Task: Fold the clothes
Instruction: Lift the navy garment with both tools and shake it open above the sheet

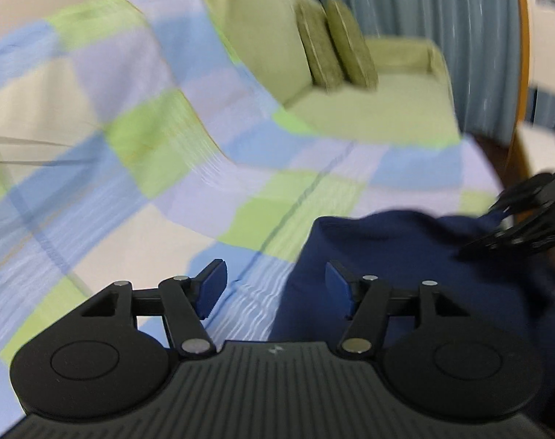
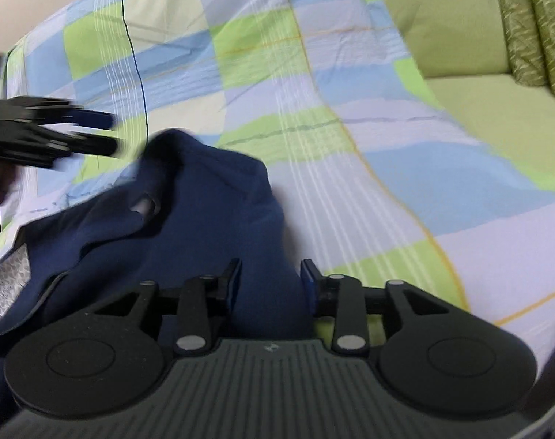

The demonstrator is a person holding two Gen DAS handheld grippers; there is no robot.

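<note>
A dark navy garment [image 1: 405,256] lies crumpled on a checked blanket [image 1: 131,146]. In the left wrist view my left gripper [image 1: 275,289] is open, its blue pads wide apart over the garment's left edge, with nothing pinched. My right gripper [image 1: 497,226] appears blurred at the garment's far right. In the right wrist view the right gripper [image 2: 271,281] stands partly open, with a fold of the navy garment [image 2: 211,197] in the gap; the pads do not visibly press it. The left gripper [image 2: 109,131] hovers blurred beyond the garment's top left corner.
The blue, green and white checked blanket [image 2: 277,73] covers a light green sofa [image 2: 478,102]. Two patterned olive cushions [image 1: 336,47] lean at the sofa's far end. A grey-blue curtain [image 1: 442,7] and a wooden frame [image 1: 522,55] stand behind. A pale patterned label [image 2: 7,285] shows at the garment's left.
</note>
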